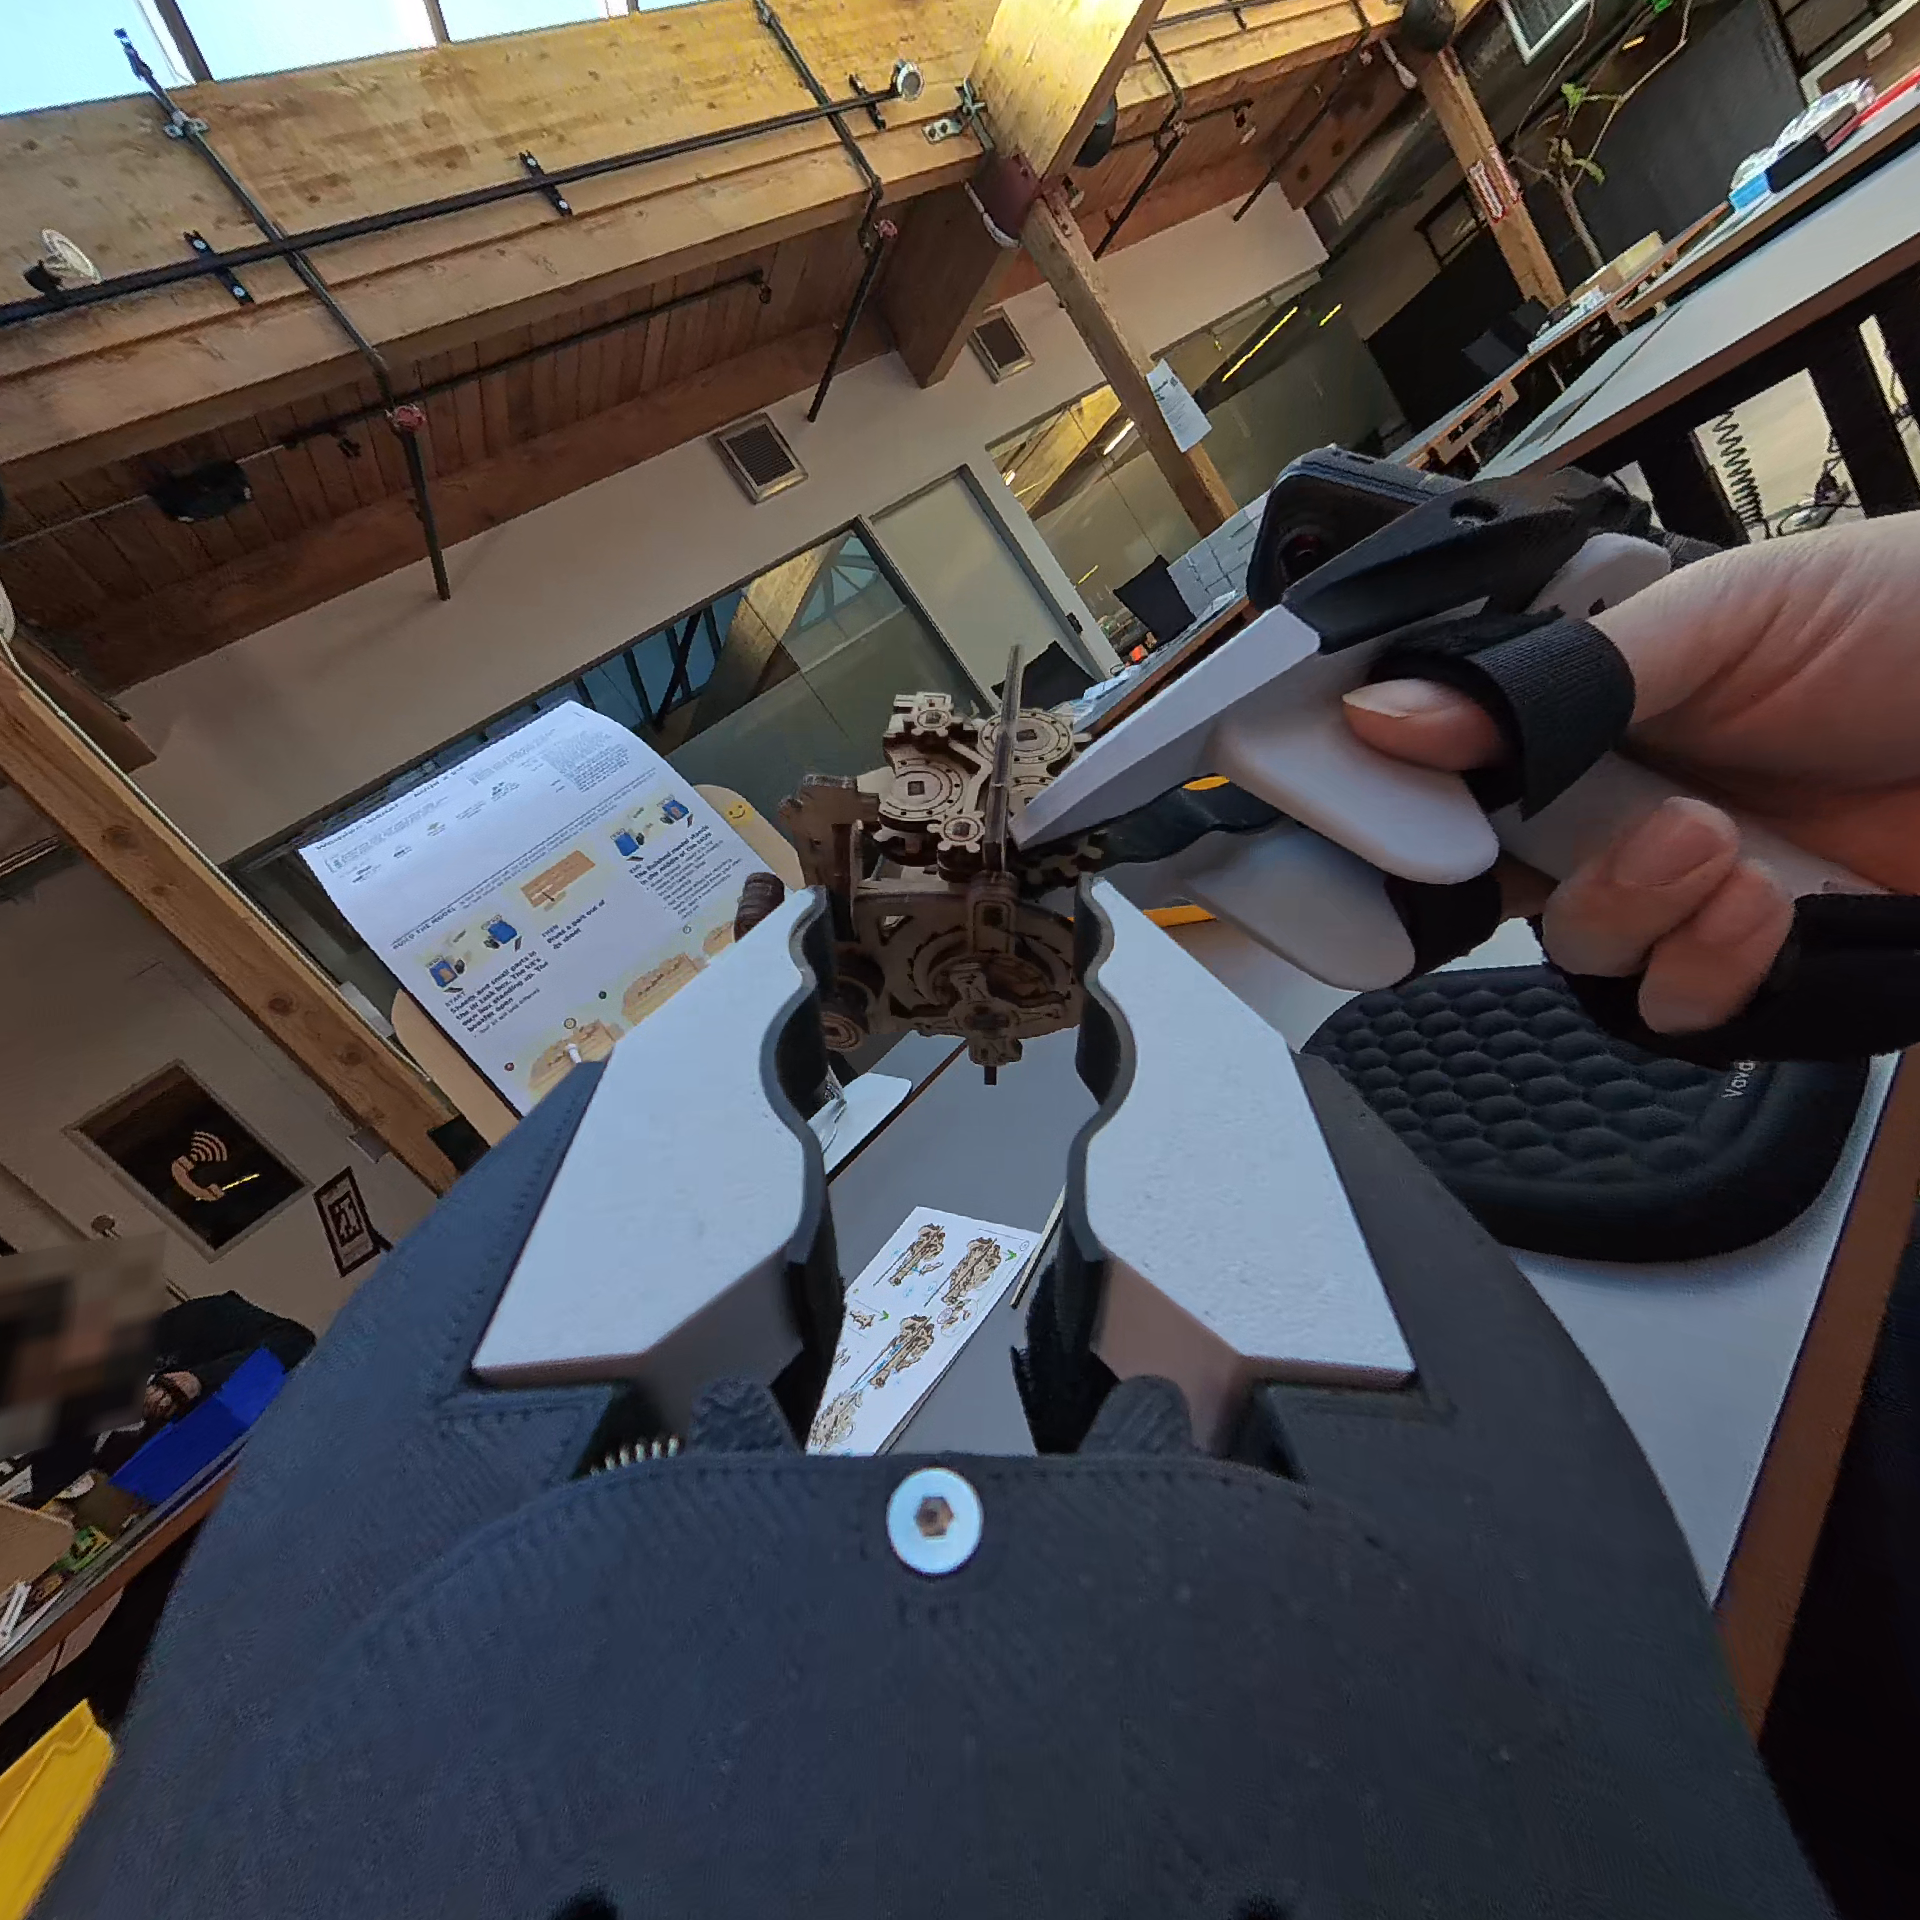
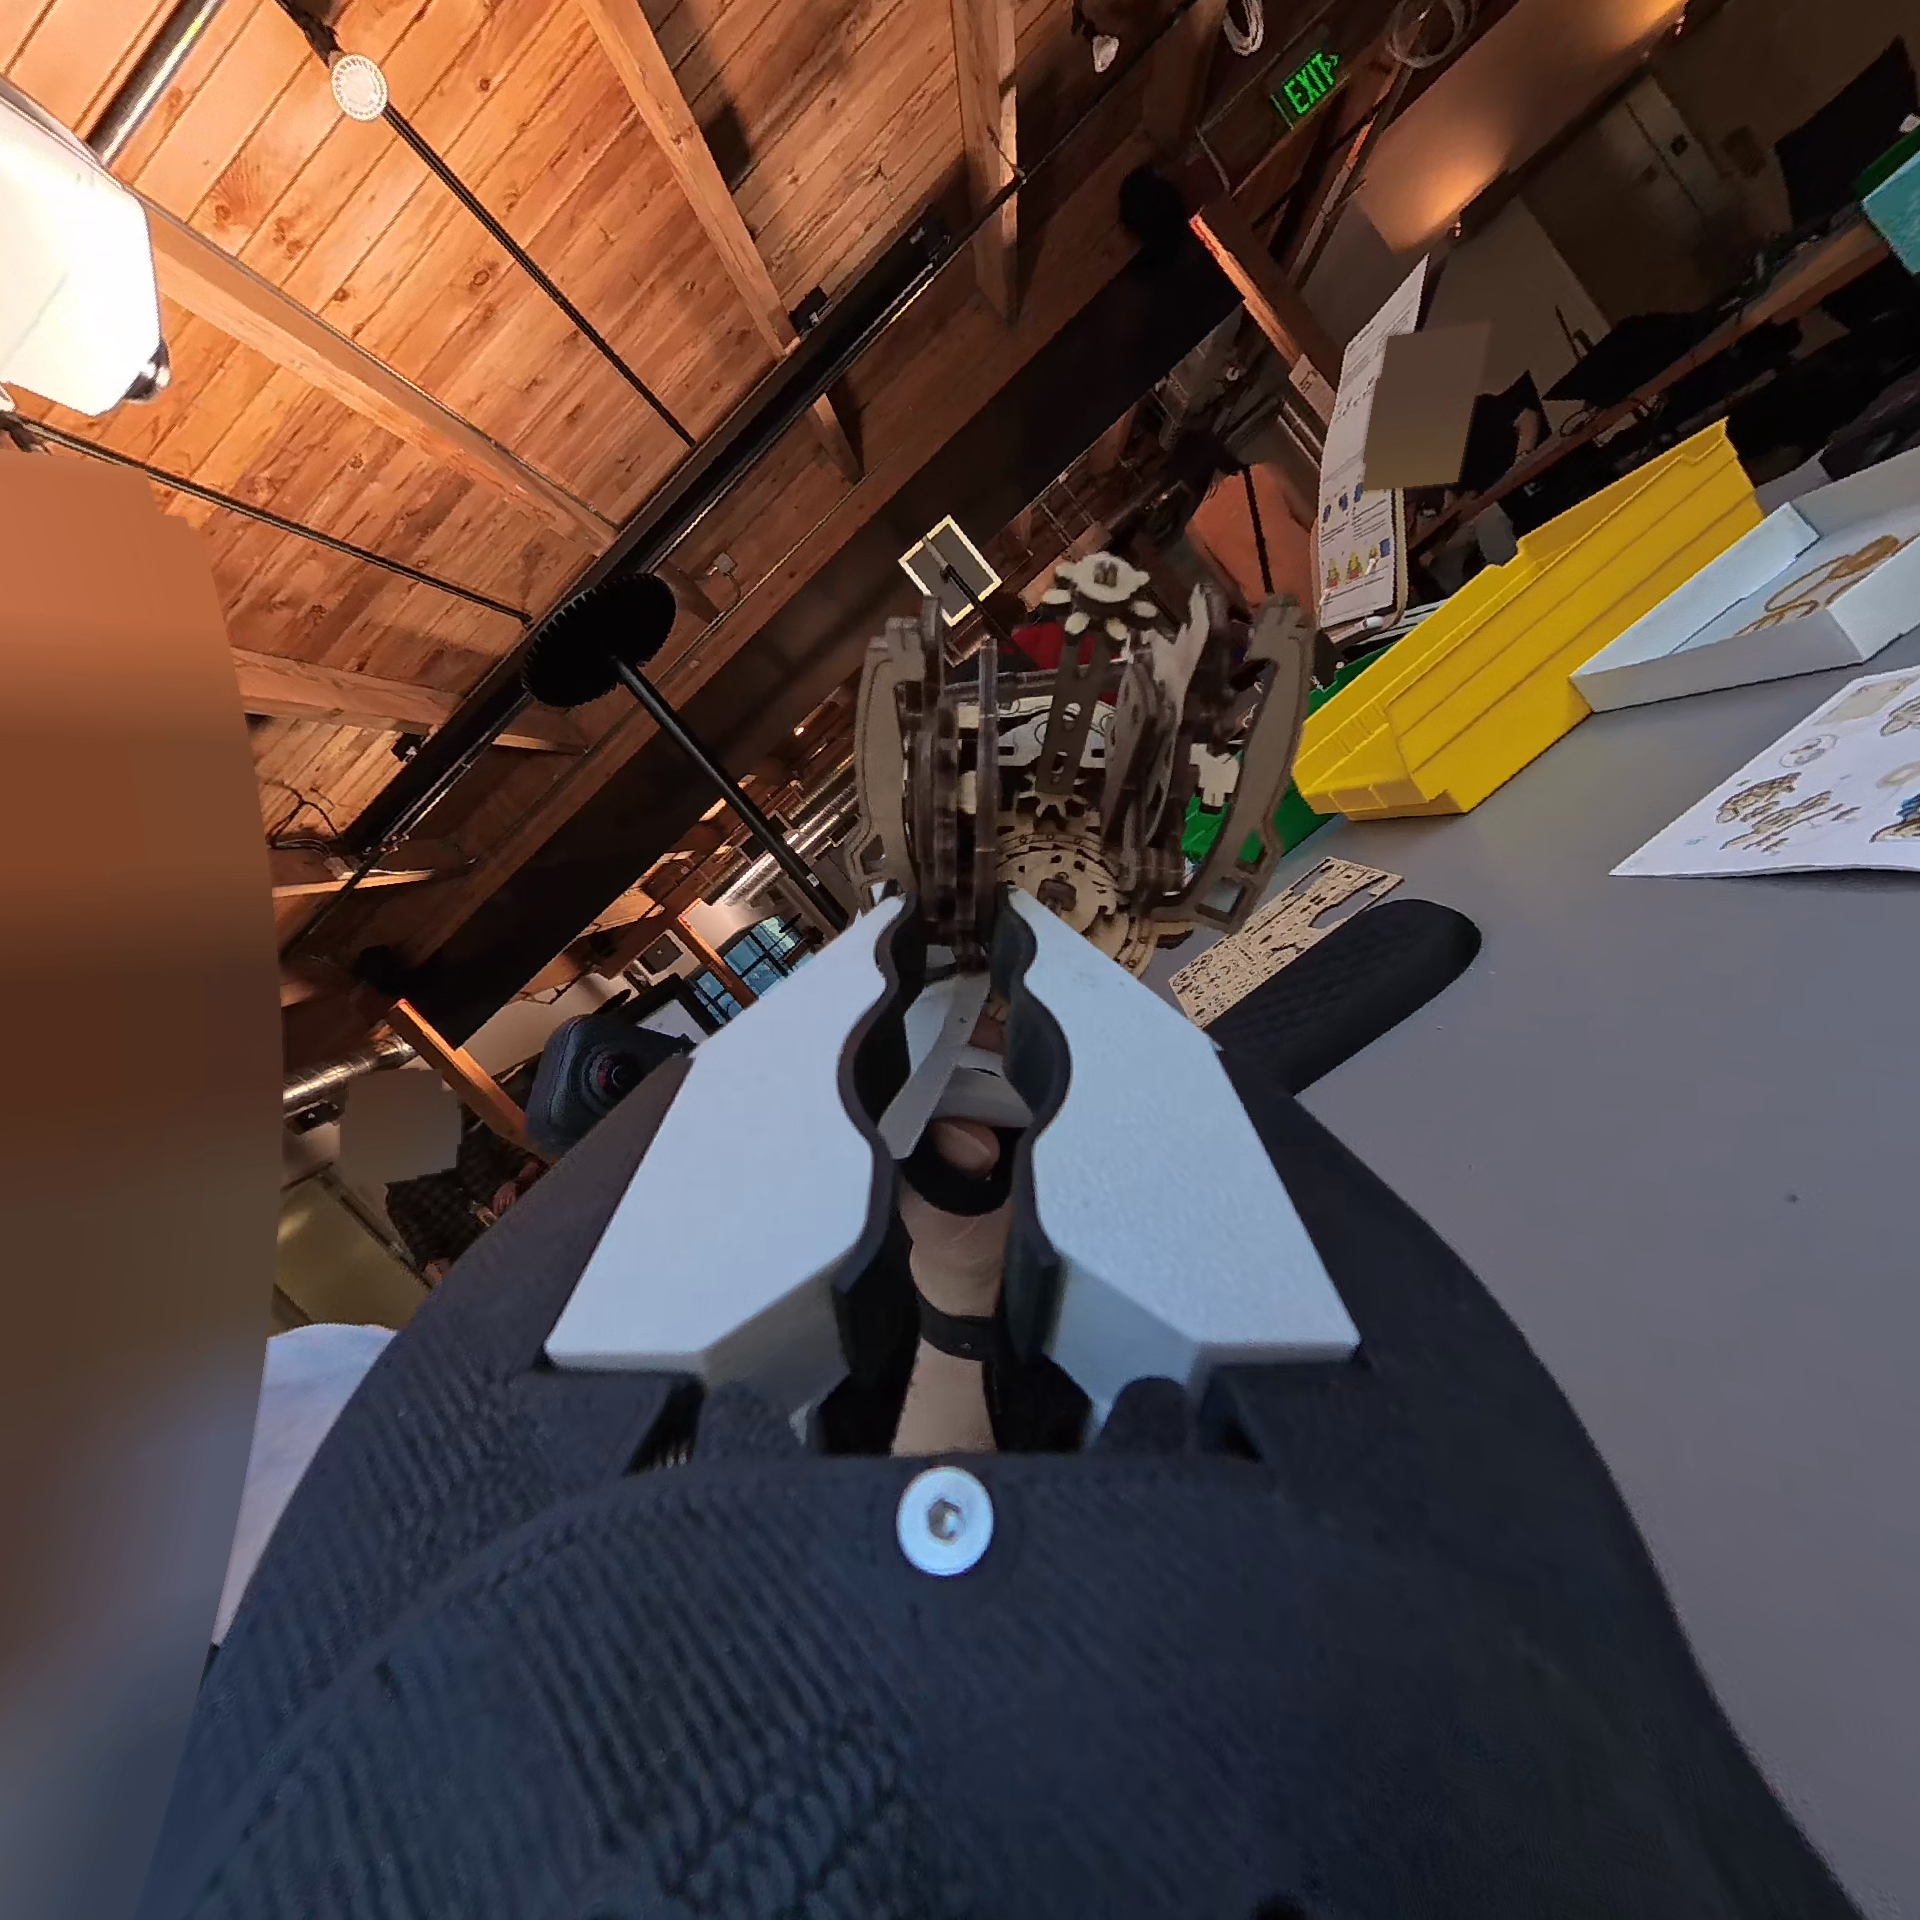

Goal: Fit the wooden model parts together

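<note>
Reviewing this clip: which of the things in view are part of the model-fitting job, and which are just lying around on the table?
In the job:
wooden model, held up off the table
left gripper, clamped on the model
right gripper, pinching a thin wooden part
assembly instruction sheet

Lying about:
yellow bin
white tray
punched-out wooden sheet
black pad

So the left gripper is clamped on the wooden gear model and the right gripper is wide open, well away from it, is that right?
Not quite. The left gripper does clamp the wooden gear model, but the right gripper is not wide open or away: the right wrist view shows its jaws nearly closed on a thin wooden piece at the model.
</note>
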Demonstrator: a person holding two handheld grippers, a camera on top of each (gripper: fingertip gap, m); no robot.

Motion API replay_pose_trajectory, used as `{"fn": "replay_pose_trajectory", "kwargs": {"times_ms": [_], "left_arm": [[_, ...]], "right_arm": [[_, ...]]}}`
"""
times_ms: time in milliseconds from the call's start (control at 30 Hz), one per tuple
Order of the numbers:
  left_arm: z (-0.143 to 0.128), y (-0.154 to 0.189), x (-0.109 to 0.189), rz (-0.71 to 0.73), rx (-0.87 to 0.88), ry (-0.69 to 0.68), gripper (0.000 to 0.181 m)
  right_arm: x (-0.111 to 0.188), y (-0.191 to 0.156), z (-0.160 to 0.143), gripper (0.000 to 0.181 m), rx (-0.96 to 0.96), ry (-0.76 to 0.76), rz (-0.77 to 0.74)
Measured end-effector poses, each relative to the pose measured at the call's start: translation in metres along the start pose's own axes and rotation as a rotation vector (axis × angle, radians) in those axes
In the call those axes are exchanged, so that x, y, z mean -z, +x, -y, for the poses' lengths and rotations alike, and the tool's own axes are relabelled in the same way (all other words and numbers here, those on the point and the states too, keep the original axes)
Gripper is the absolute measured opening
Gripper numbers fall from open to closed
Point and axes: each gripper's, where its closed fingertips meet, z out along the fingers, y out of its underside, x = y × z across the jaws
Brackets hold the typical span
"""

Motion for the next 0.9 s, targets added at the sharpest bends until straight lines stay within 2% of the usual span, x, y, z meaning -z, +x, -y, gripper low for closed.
{"fn": "replay_pose_trajectory", "kwargs": {"times_ms": [300,667,900], "left_arm": [[0.007,-0.008,-0.002,0.014,0.011,-0.017,0.044],[0.005,-0.008,0.000,0.003,0.025,-0.051,0.044],[0.014,-0.006,-0.001,0.030,-0.003,-0.031,0.046]], "right_arm": [[-0.006,-0.007,0.007,0.010,0.099,-0.036,-0.057],[-0.006,-0.006,0.005,0.010,0.092,-0.036,-0.054],[-0.004,-0.014,0.007,0.010,0.110,-0.012,-0.016]]}}
